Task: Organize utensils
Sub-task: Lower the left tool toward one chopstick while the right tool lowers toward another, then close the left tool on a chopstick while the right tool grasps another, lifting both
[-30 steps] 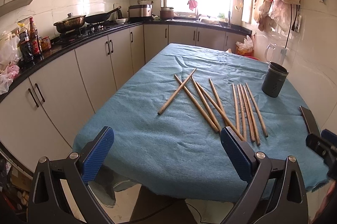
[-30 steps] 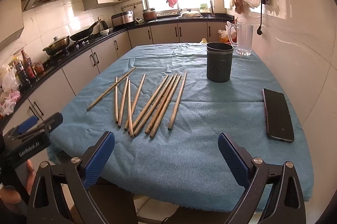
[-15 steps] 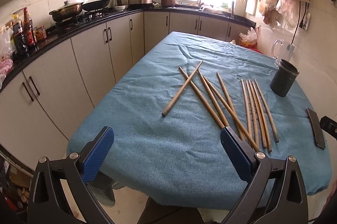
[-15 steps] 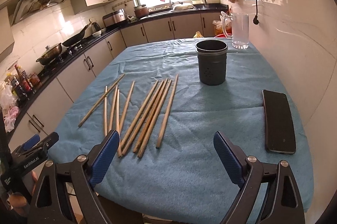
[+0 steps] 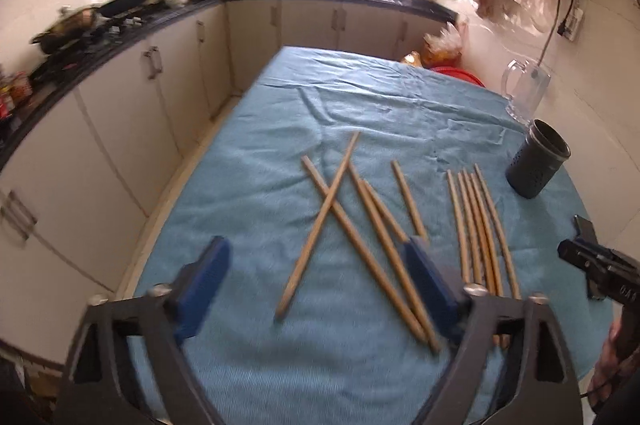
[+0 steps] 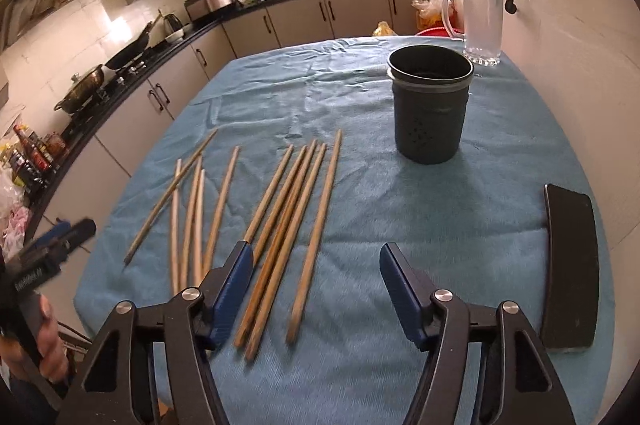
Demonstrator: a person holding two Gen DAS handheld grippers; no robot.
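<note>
Ten or so plain wooden chopsticks (image 6: 288,225) lie loose on the blue cloth (image 6: 400,225), some crossed at the left, others in a tidy row at the right. Far right stands a dark perforated holder (image 6: 430,109), upright; a glass mug (image 6: 480,21) beyond it, a black phone (image 6: 570,265) nearer. Both the left gripper (image 5: 316,289) and the right gripper (image 6: 316,289) have just been closing, yet their jaws stand apart over the chopsticks' near ends, gripping nothing.

Left gripper (image 5: 316,285): advanced over cloth (image 5: 256,161), now above crossed chopsticks (image 5: 320,225); jaws closing, nothing gripped. Right gripper (image 6: 316,289): advanced over parallel chopsticks (image 6: 296,201), nearer cup (image 6: 430,105); jaws closing, nothing gripped.
</note>
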